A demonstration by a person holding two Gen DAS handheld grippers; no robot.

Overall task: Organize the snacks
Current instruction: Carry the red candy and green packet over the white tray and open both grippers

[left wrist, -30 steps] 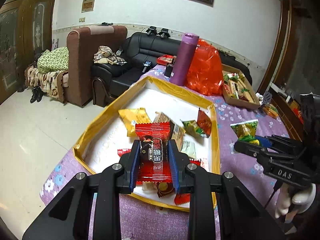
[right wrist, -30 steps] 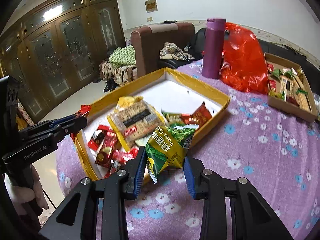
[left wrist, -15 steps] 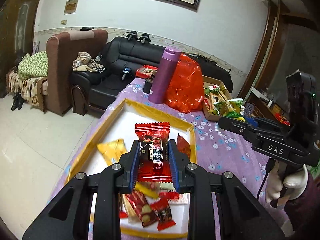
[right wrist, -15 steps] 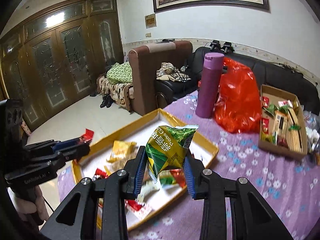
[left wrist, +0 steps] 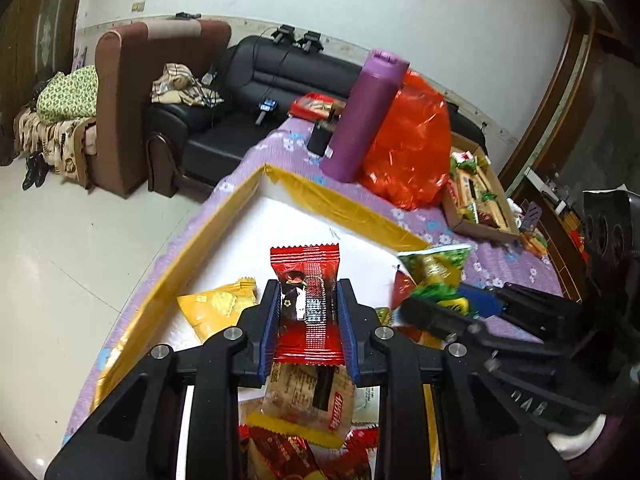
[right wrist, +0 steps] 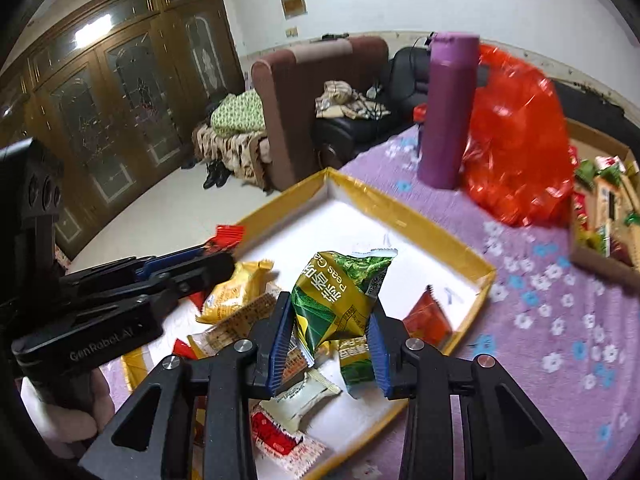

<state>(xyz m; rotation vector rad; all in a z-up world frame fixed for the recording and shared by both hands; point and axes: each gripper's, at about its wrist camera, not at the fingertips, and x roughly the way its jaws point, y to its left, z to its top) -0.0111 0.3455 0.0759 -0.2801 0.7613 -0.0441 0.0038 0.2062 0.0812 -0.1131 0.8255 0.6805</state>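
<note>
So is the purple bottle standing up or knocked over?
Upright. The purple bottle stands on the floral tablecloth beside the red plastic bag, cap on top.

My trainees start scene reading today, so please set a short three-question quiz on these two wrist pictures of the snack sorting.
1. True or false: the left claw is shut on a red packet.
2. Multiple choice: what does the right claw hold? A) a yellow packet B) a green pea-snack packet C) nothing
3. Fill in: the purple bottle stands upright on the flowered cloth, next to the red ____ bag.

Key: 1 true; 2 B; 3 plastic. Both packets are held above the yellow-rimmed tray.
</note>
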